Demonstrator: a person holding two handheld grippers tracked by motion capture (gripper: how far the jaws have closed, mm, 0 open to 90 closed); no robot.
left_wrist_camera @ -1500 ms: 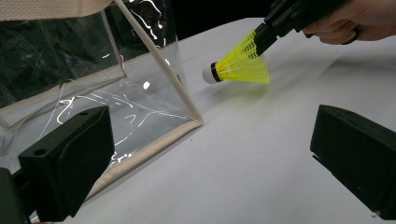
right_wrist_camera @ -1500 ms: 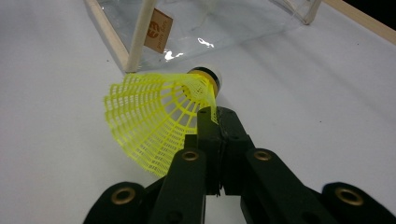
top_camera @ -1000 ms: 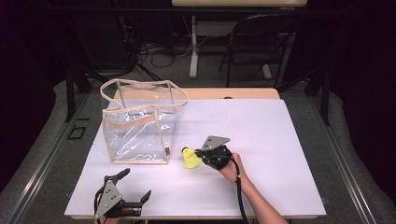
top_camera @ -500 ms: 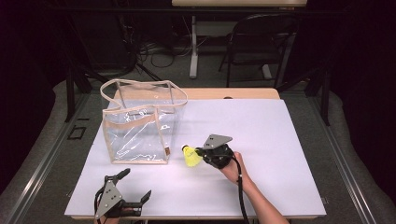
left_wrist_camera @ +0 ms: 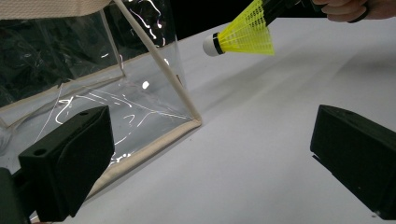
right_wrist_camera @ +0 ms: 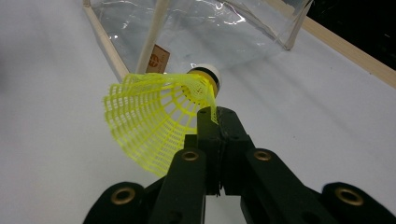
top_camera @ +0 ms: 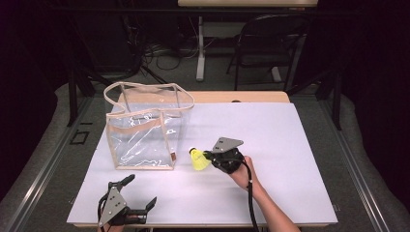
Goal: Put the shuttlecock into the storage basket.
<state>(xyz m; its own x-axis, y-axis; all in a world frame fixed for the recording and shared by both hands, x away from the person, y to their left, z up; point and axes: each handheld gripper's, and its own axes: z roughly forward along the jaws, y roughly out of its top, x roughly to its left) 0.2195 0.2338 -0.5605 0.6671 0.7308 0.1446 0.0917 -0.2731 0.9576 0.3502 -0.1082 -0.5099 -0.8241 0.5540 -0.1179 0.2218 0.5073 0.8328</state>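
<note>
A yellow mesh shuttlecock [top_camera: 198, 158] with a white cork tip hangs a little above the white table, tip pointing toward the clear bag. My right gripper [top_camera: 208, 155] is shut on the rim of its skirt [right_wrist_camera: 149, 116], jaws [right_wrist_camera: 212, 116] pinched together on the mesh. The clear plastic tote bag [top_camera: 145, 130] with beige trim stands upright just left of the shuttlecock, top open. My left gripper [top_camera: 142, 189] rests at the table's front left, open, with nothing between its jaws [left_wrist_camera: 210, 154]. From there I see the bag's corner [left_wrist_camera: 191, 121] and the shuttlecock [left_wrist_camera: 245, 35].
The white table top [top_camera: 290, 145] stretches right of the hand. A wooden strip [top_camera: 241, 97] runs along its far edge. Beyond stand a dark chair [top_camera: 270, 43] and a desk leg [top_camera: 199, 48] on a cabled floor.
The right gripper with the shuttlecock has edged up very slightly. The left gripper and the bag have kept still.
</note>
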